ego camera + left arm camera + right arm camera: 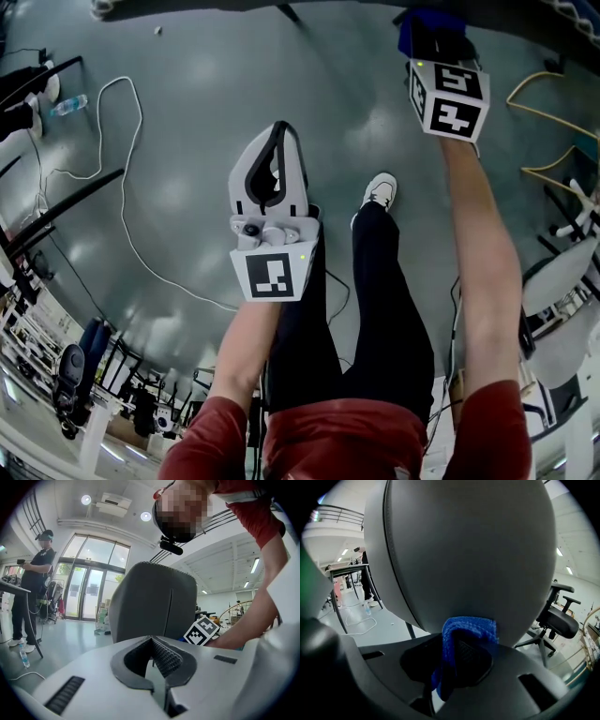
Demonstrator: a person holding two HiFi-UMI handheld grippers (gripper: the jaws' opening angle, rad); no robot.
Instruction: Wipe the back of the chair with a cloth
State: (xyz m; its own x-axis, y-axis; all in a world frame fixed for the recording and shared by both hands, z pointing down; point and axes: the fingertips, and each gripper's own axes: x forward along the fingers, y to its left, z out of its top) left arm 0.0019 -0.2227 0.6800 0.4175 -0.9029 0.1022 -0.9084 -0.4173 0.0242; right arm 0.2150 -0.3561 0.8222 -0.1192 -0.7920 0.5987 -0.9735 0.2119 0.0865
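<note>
Grey floor (187, 94) below; outstretched right hand-held gripper (463, 652) pinches cloth (469, 627) against chair (464, 550); left (151, 643) closed.

Red short-sleeved shirt (349, 439), black trousers (377, 309), white shoe (379, 191). The left tool (155, 654) has a pale grey shell and dark ribbed pads. The right tool (463, 654) is dark grey. Each carries a black-and-white marker cube (274, 276).

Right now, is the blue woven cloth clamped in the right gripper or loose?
Clamped. The right gripper view shows the blue woven cloth pinched in the right gripper, its top against the grey chair back.
</note>
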